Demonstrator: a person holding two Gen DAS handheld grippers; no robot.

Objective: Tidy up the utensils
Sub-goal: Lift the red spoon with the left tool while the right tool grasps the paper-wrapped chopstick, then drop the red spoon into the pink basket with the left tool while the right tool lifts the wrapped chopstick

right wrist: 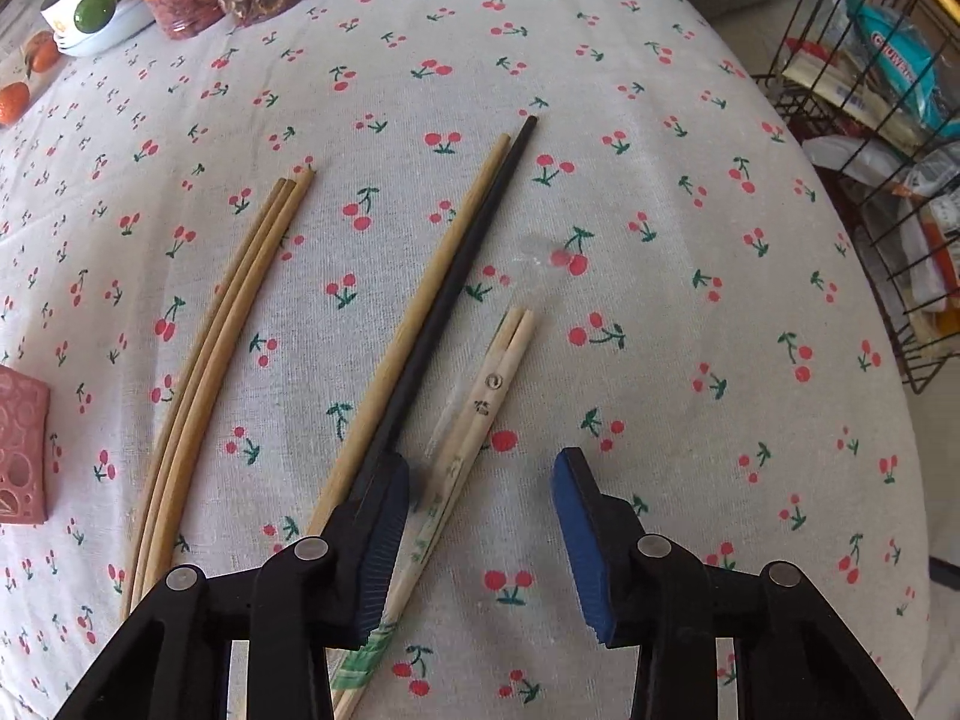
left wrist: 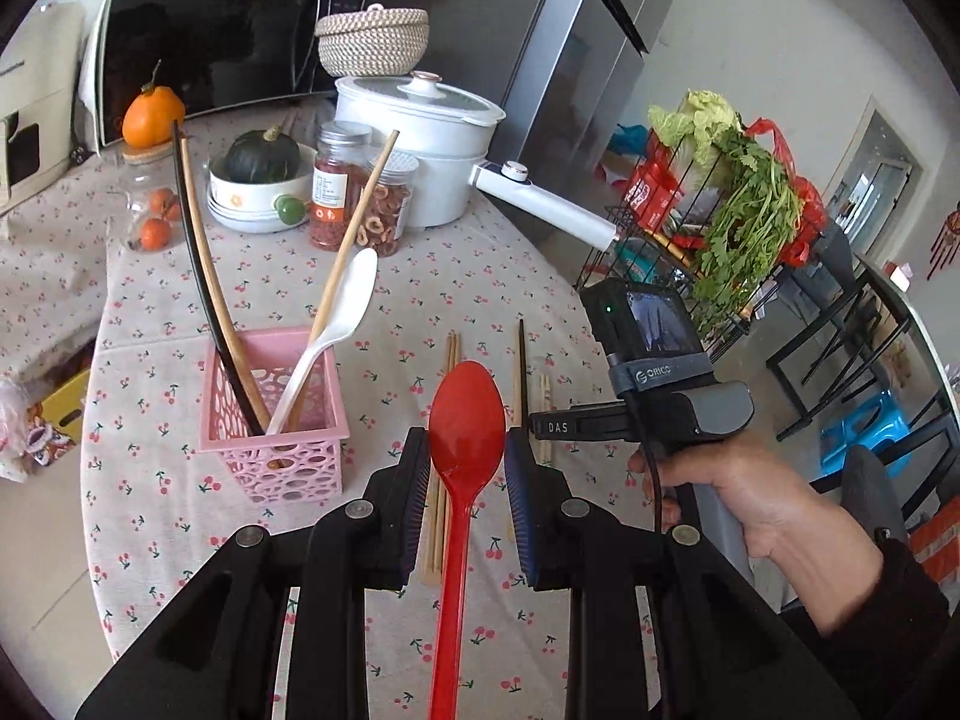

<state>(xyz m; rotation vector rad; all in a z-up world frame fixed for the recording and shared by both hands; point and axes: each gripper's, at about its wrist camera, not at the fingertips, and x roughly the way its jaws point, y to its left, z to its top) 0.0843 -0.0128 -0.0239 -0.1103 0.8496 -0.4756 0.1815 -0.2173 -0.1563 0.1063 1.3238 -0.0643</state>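
My left gripper point(left wrist: 467, 450) is shut on a red plastic spoon point(left wrist: 465, 420), bowl forward, held above the table. A pink perforated basket point(left wrist: 273, 420) stands to its left and holds a white spoon point(left wrist: 336, 324), a black chopstick and wooden chopsticks. My right gripper point(right wrist: 480, 516) is open, low over the cloth. A short wooden chopstick pair point(right wrist: 480, 414) lies between its fingers. A long wooden and black chopstick pair point(right wrist: 444, 282) lies by its left finger. Three long wooden chopsticks point(right wrist: 228, 312) lie further left.
A cherry-print tablecloth point(right wrist: 660, 240) covers the table. At the back stand a white pot point(left wrist: 420, 138), two jars point(left wrist: 342, 186), a bowl with a squash point(left wrist: 258, 180) and a microwave. A wire rack with vegetables point(left wrist: 720, 210) stands beyond the right edge.
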